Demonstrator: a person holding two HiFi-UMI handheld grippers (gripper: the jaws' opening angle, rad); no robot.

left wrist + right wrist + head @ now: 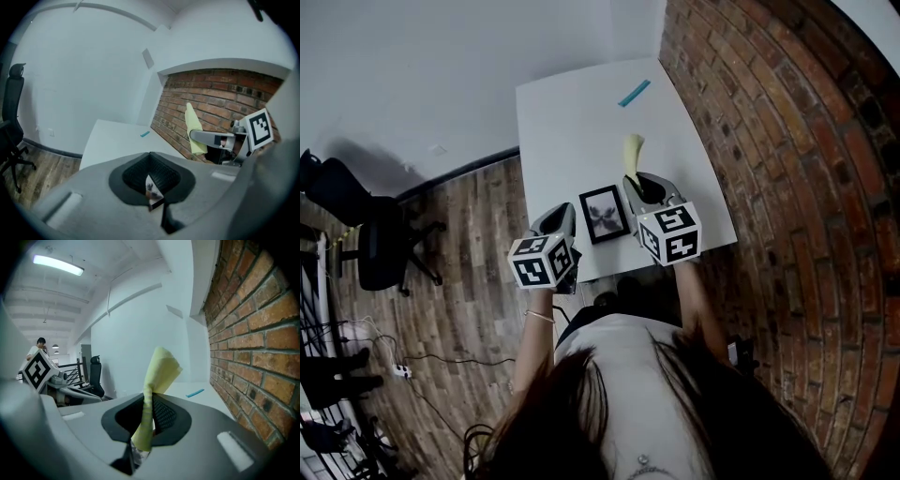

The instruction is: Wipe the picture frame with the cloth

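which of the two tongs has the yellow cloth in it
The right tongs: the yellow cloth is pinched between them, while the left tongs grip a corner of the picture frame.

Even, cool light fills my 3 views. A ceiling strip light [58,265] glows above and left of the right tool [147,416]. The white surface [572,112] ahead of the left tool [562,217] reads bright; the floor [469,244] to its left is dim. Fisheye bends and darkens every edge; near tool bodies blur.
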